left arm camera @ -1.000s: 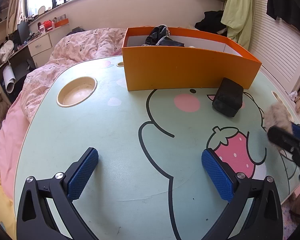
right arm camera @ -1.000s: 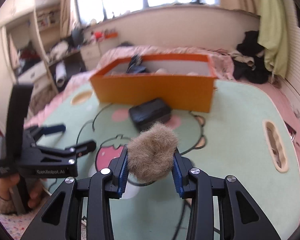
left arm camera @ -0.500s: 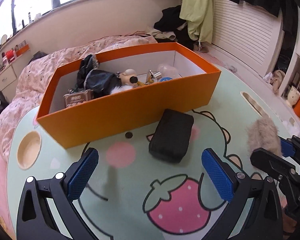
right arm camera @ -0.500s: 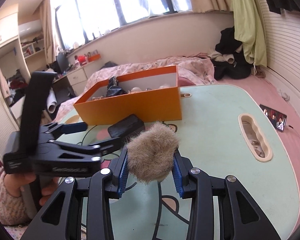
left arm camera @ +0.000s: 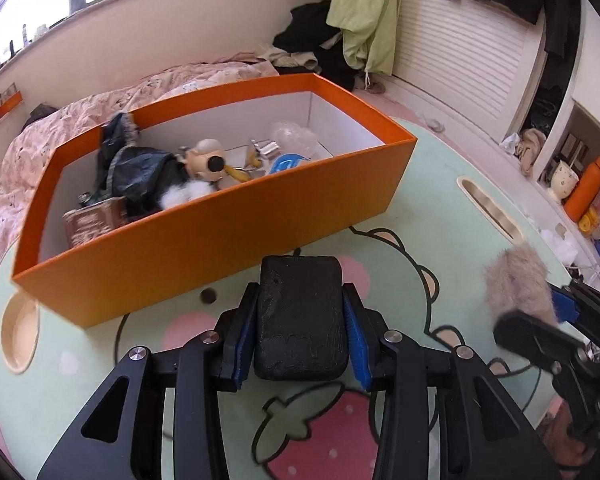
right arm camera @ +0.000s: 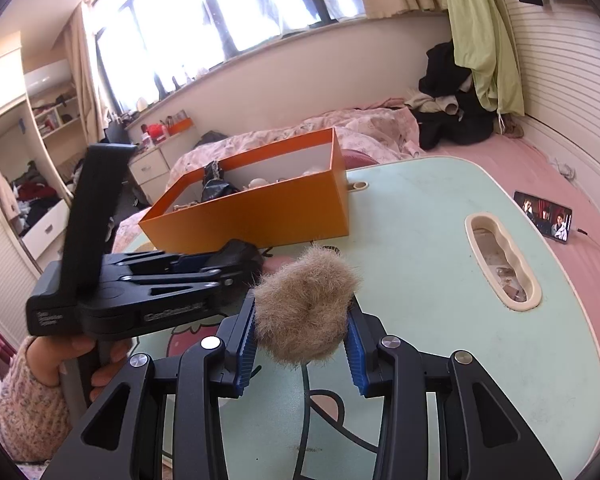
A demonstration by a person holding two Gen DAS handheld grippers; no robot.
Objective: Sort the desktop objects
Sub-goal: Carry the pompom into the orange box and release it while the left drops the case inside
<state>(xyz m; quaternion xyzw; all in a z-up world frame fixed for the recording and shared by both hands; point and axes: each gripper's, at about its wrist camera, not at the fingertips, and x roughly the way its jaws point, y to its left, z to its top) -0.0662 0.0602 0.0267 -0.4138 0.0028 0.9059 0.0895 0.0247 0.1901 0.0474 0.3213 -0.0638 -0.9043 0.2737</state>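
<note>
Two grippers: both mine, both loaded.
Left gripper [left arm camera: 300, 338]: jaws closing on soft black rectangular pouch [left arm camera: 301, 316], on table [left arm camera: 428, 208] before orange cardboard box [left arm camera: 228, 236].
Right gripper [right arm camera: 301, 342]: jaws clamp tan fur pompom [right arm camera: 306, 306].

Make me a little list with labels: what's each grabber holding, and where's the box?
left gripper: fingers closing around the black pouch, which lies on the table
right gripper: squeezing the brown fluffy ball, held above the table
orange box: open, on the table just behind the pouch, already holding small things
</note>
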